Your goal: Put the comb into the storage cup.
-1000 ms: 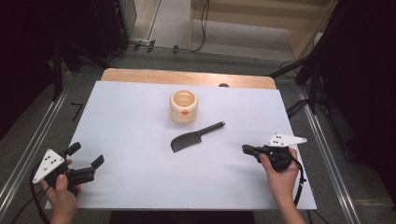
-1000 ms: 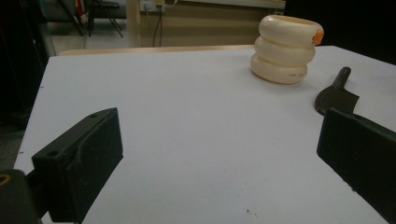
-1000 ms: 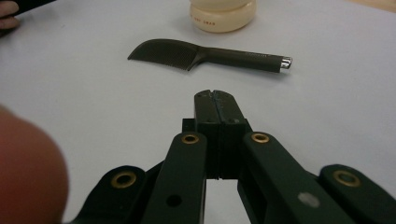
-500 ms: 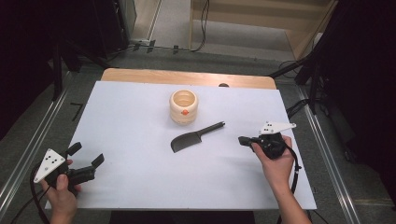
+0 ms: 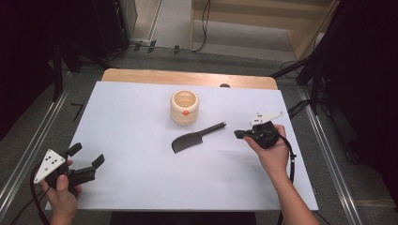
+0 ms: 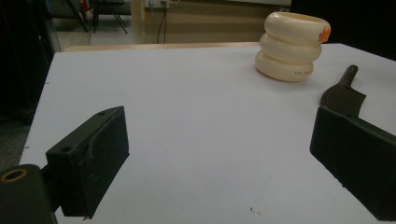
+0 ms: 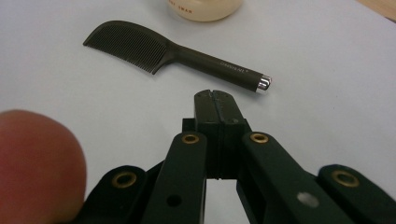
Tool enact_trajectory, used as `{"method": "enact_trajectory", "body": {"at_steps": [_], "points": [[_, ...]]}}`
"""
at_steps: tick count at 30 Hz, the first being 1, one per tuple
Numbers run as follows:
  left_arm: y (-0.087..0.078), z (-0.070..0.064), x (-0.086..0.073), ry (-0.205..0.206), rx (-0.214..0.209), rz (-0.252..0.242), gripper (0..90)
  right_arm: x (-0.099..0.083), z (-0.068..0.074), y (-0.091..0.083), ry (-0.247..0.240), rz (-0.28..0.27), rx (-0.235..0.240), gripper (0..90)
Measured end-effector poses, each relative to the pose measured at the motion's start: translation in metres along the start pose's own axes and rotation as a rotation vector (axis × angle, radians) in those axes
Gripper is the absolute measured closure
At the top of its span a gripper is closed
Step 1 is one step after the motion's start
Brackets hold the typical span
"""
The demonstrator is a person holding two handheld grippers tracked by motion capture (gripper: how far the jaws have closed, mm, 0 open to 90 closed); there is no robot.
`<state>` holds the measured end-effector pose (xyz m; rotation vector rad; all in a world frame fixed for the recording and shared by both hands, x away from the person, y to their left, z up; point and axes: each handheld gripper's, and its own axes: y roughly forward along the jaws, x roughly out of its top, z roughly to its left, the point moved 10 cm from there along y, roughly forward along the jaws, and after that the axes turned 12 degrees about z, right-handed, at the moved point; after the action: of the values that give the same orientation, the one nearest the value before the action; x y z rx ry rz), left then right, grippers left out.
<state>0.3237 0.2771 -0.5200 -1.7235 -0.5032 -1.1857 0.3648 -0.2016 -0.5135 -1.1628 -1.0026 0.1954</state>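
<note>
A black comb [image 5: 192, 138] [image 7: 173, 51] lies flat at the middle of the white table [image 5: 136, 126], its handle toward the back right. Behind it stands a cream ribbed cup [image 5: 184, 107] [image 6: 290, 46] with an orange mark. My right gripper [image 5: 240, 134] [image 7: 216, 97] is shut with nothing in it, its tips just right of the comb's handle end. Over the front left corner, my left gripper [image 5: 87, 156] [image 6: 219, 154] is held open, with bare table between its jaws. The comb [image 6: 342, 93] shows partly behind that gripper's right jaw.
A wooden strip [image 5: 187, 78] runs along the table's far edge. Metal rails [image 5: 328, 159] flank both sides, with dark stands and cables on the floor beyond. A fingertip [image 7: 39, 163] shows blurred at the lower left of the right gripper view.
My right gripper has moved left and a little farther back, ending close to the comb's handle. The left gripper, comb and cup have stayed put.
</note>
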Motion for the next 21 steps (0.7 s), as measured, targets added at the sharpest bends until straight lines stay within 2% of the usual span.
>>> {"method": "enact_trajectory", "body": {"at_steps": [9,12,21], "points": [[0.0,0.0,0.0,-0.001,-0.002,0.002,4.6,0.019,-0.002,0.005,-0.05,0.043,0.018,88.3],[0.0,0.0,0.0,-0.002,-0.005,0.001,4.6,0.028,-0.004,0.009,-0.075,0.07,0.016,88.4],[0.0,0.0,0.0,-0.002,-0.007,0.002,4.6,0.045,-0.012,0.02,-0.107,0.119,0.001,88.4]]}}
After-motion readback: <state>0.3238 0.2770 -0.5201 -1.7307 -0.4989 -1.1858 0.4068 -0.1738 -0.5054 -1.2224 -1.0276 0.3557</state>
